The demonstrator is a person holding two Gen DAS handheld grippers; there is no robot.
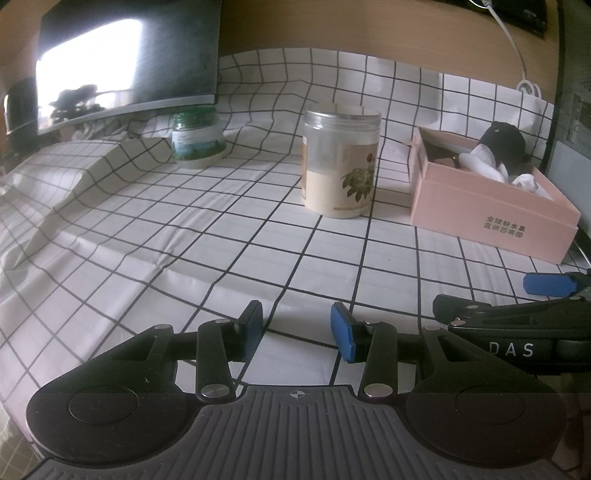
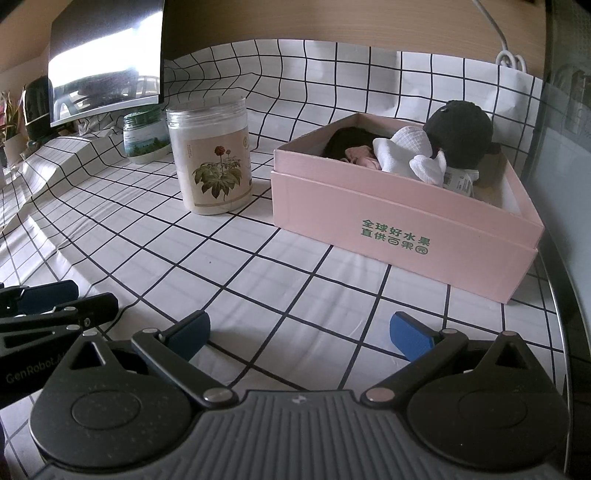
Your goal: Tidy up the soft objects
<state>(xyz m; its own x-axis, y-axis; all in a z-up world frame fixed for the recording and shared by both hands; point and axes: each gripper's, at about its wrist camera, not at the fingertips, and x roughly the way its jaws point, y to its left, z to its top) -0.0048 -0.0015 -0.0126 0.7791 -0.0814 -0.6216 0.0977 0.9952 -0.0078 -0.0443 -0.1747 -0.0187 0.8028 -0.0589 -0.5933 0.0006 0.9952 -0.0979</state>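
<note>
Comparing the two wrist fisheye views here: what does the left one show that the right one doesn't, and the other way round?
Only the left wrist view shows the black device on the wooden wall at top right.

Only the right wrist view shows the potted plant at far left, and the box's contents clearly: a pink cloth beside a white cloth.

Both show the pink box with the black plush in it, the flower-label jar, the green-lid jar, the monitor and the checked tablecloth. The left hand-held gripper and the right hand-held gripper are both open and empty.
</note>
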